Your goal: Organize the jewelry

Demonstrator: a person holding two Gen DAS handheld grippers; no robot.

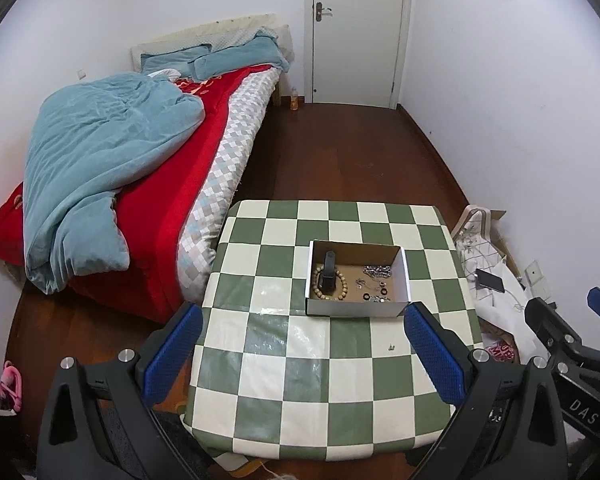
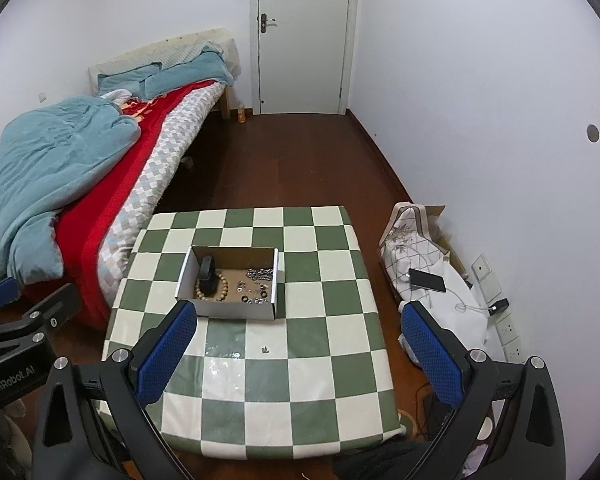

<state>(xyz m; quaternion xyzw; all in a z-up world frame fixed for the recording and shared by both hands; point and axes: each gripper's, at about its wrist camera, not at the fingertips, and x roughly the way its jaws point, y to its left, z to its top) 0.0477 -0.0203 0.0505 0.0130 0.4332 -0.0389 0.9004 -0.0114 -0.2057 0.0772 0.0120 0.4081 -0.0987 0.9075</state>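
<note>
2 grippers appear, both held above the near edge of the checkered table point(image 1: 340, 392). Left gripper point(image 1: 304, 344): jaws spread wide, blue pads point(image 1: 172, 352) at lower left and lower right of the left wrist view, nothing between them. Right gripper point(image 2: 300, 344): jaws likewise spread wide, blue pads point(image 2: 168, 348) empty. The right gripper's black body also shows at the lower right edge of the left wrist view, and the left gripper's body at the lower left edge of the right wrist view.

1 open cardboard box point(image 1: 356, 308) sits on the table, at frame center in the left wrist view and center-left in the right wrist view. Contents:
- wooden bead bracelet point(image 1: 342, 284) in the left part of the box, lying flat;
- black band point(image 1: 329, 272) lying across the bracelet ring, its far end leaning up against the back wall;
- silver chain point(image 1: 378, 270) near the right back corner;
- small rings and metal pieces point(image 1: 374, 294) scattered in the right front part; individual types cannot be told.

1 tiny metal item point(image 1: 392, 347) lies on the tablecloth outside the box, just in front of it, apart from both grippers.

Surroundings: bed point(image 1: 160, 208) with teal blanket at left, white door point(image 1: 356, 32) at top, phone point(image 1: 490, 280) on white bags at right.
</note>
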